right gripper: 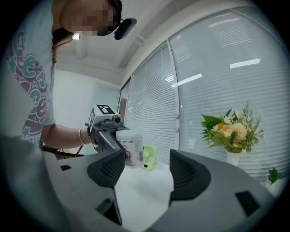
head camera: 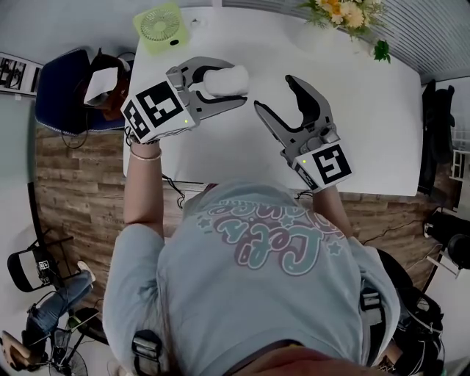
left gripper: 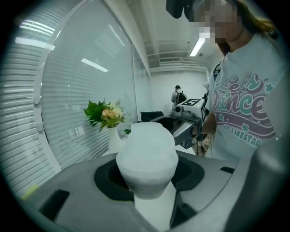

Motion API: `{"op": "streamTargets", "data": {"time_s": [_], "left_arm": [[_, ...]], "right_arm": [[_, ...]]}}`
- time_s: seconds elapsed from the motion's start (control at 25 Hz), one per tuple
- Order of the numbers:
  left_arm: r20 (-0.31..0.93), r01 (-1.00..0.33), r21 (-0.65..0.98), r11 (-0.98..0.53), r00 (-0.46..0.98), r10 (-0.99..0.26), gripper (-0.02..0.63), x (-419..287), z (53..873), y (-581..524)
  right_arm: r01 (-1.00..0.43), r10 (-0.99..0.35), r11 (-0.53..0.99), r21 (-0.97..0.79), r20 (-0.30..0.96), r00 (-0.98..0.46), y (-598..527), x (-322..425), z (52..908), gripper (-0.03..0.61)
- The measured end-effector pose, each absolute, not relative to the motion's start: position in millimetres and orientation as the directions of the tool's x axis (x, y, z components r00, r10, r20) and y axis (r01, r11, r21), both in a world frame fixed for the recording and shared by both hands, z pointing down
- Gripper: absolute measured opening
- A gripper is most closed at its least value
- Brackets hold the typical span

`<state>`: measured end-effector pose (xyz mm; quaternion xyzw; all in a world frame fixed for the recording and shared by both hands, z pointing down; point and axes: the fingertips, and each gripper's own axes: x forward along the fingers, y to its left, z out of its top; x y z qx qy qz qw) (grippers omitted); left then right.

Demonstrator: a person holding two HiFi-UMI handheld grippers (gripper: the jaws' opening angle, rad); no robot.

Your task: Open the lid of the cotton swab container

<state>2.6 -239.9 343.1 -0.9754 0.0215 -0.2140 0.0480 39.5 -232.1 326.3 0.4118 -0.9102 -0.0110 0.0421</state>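
1. Grips the cotton swab container [left gripper: 147, 154] in the left tool [left gripper: 149, 172], jaws set fairly wide and pressed against the white tub from both sides, one end poking out past the pads
2. Carries that tub clear of the table [head camera: 367, 110], lying roughly sideways in the head view and touching nothing but the two pads
3. Shows the right tool [right gripper: 141, 170] open and empty, with only bare table between its ribbed pads, aimed level across at the container
4. Sets the two tools facing each other in front of the person's chest, near but apart, with no contact between the right tool and the tub
5. Places a green desk fan [head camera: 158, 26] on the far edge of the table beyond the left tool, and a vase of flowers [head camera: 345, 11] at the far right corner, both well apart from the work
6. Done so far, as a judgement: container picked up and steadied in one tool, presented toward the other
7. Not yet done: the opening itself; the lid [right gripper: 129, 133] appears to sit on top of the labelled body in the right gripper view, with no gap and no loose cap in any view, though the seam is too small to read surely
8. Left to do, most likely: bring the right tool onto the lid end, close on it, and work it off while the left tool braces the body
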Motion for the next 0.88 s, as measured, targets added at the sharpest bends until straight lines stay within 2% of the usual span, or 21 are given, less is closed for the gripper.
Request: {"op": "streamTargets", "data": {"time_s": [0.4, 0.68, 0.88], "left_arm": [[0.509, 0.041, -0.158, -0.987, 0.860, -0.046, 0.203, 10.9, 344.3, -224.4], [0.556, 0.092, -0.186, -0.978, 0.831, -0.028, 0.204, 23.3, 346.0, -207.6], [0.542, 0.125, -0.177, -0.976, 0.840, 0.009, 0.204, 31.5, 341.1, -193.0]], "right_arm": [[-0.697, -0.699, 0.715, 0.060, 0.026, -0.715, -223.2, 38.0, 306.0, 0.310], [-0.531, -0.535, 0.841, 0.100, 0.012, -0.845, -207.9, 16.2, 283.6, 0.310], [-0.427, -0.451, 0.880, 0.210, 0.084, -0.888, -193.9, -1.8, 279.8, 0.310]]}}
